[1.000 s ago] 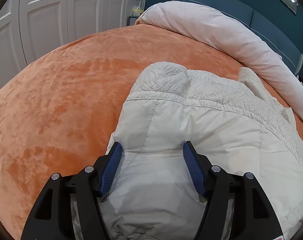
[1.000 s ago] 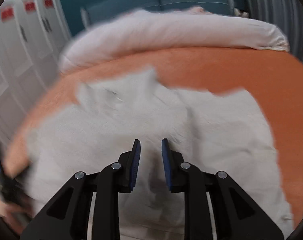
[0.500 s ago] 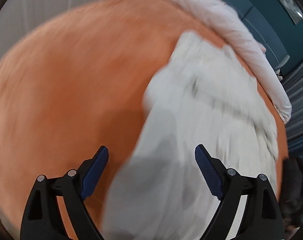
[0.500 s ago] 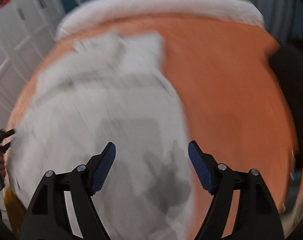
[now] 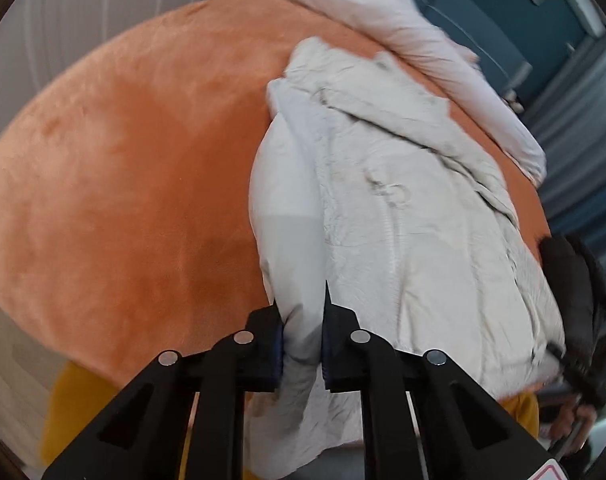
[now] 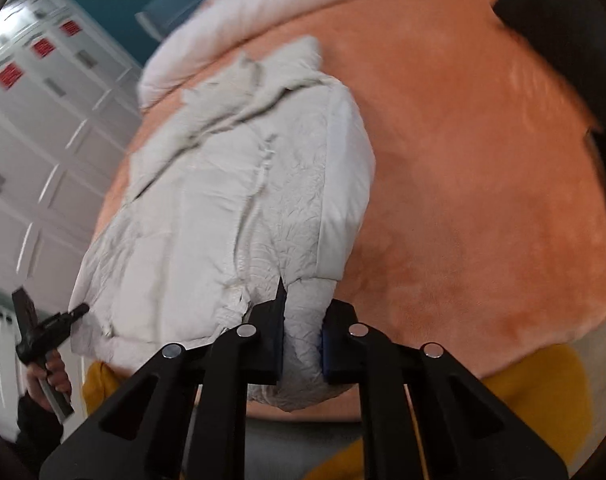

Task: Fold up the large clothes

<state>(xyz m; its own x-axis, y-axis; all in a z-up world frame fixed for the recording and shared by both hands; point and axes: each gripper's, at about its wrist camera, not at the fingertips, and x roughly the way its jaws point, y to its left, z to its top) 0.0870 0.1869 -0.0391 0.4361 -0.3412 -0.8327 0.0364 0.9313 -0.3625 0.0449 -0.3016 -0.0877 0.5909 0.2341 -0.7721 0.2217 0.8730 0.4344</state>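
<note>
A cream-white padded jacket (image 5: 403, 208) lies on the orange bed cover (image 5: 135, 168), reaching from the near edge toward the pillows. My left gripper (image 5: 301, 344) is shut on the jacket's near left corner, which hangs between the blue pads. In the right wrist view the same jacket (image 6: 223, 208) lies left of centre on the bed cover (image 6: 483, 184), and my right gripper (image 6: 301, 340) is shut on its near right corner. The other gripper and hand (image 6: 43, 332) show at the left edge.
A rolled pale pink duvet (image 5: 403, 32) lies along the far side of the bed by a teal headboard (image 5: 515, 12). White cupboard doors (image 6: 27, 132) stand to the left. A yellow bed skirt (image 6: 543, 400) shows below the near edge.
Both grippers were open half a second ago above the jacket. Both have dropped to the near edge of the bed and shut on the jacket's near corners.
</note>
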